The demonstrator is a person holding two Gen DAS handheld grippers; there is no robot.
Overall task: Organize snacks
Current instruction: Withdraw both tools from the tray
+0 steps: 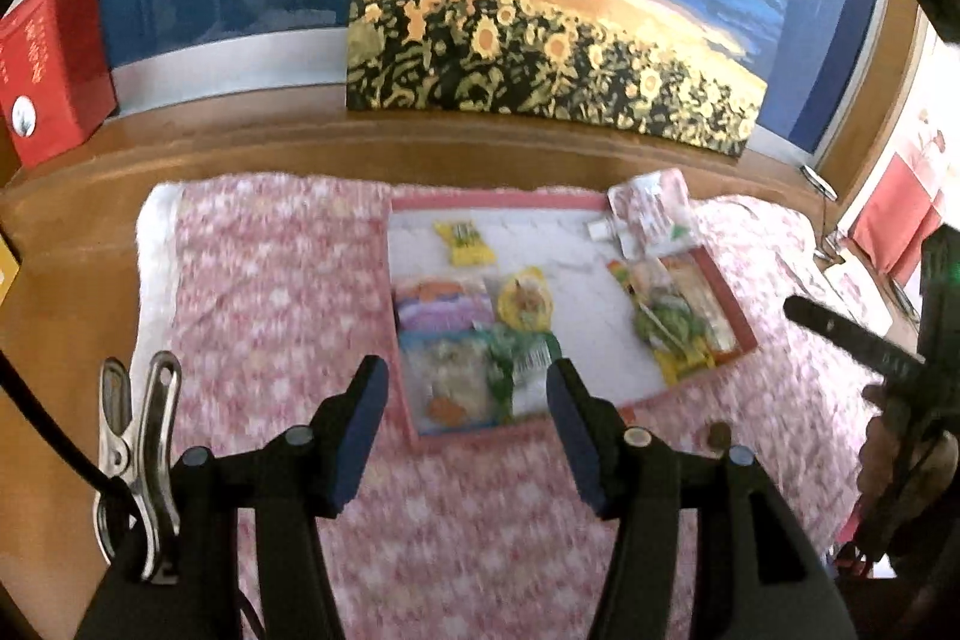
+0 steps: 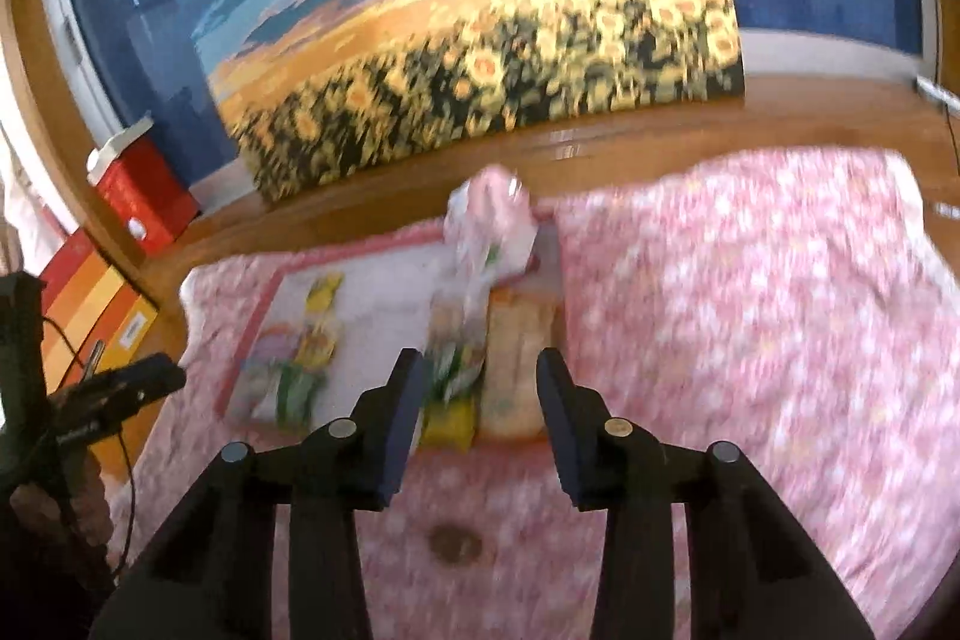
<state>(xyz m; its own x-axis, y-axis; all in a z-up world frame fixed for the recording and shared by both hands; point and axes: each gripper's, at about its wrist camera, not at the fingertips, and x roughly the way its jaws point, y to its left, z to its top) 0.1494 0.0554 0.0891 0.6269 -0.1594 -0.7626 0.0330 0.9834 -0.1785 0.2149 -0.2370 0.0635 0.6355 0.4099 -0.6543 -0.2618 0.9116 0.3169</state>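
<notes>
A shallow pink-rimmed tray [image 1: 498,203] with a white floor lies on a pink floral blanket [image 1: 270,280]. Snack packets lie in it: a small yellow one [image 1: 468,242], a purple-orange one [image 1: 444,307], a round yellow one [image 1: 528,301], a clear bag with a green label [image 1: 474,382], and a pile at the right side [image 1: 672,304]. A pink-white packet [image 1: 651,205] lies over the far right corner. My left gripper [image 1: 468,400] is open and empty above the tray's near edge. My right gripper [image 2: 480,400] is open and empty above the tray's right end [image 2: 558,280].
A sunflower painting [image 1: 540,52] leans on the wall behind. A red box [image 1: 54,58] stands at far left on the wooden surface [image 1: 240,136]. An orange striped box [image 2: 96,304] sits left. A coin-like brown spot [image 2: 456,541] lies on the blanket. A metal clip [image 1: 144,436] hangs by the left gripper.
</notes>
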